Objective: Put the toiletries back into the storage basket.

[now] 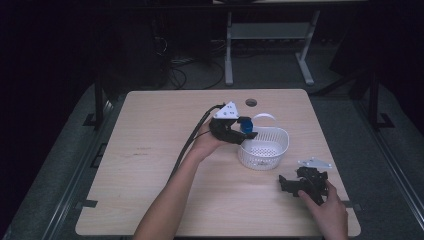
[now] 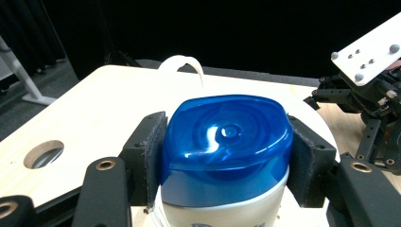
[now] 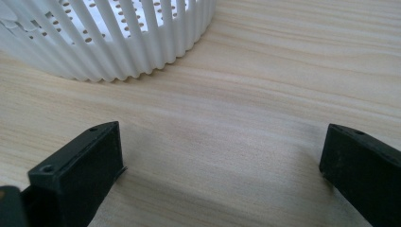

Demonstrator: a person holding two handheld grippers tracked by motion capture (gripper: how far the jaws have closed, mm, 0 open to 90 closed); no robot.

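While the blue-capped bottle (image 2: 226, 142) sits clamped btwn our left gripper's (image 2: 227, 156) pads, it hangs just over the white basket's (image 1: 270, 155) left rim. Our right gripper (image 3: 222, 165) rests on the table (image 3: 265, 94) nr the basket, jaws wide, w/ nothing btwn them.

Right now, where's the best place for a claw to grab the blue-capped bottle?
Probably just where the left claw has it: the two pads squeeze opposite sides of the bottle at its blue cap and white shoulder. That part is broad and fairly straight-sided, so pads sit flat. Come from the side, level, since it stands upright over the white basket.
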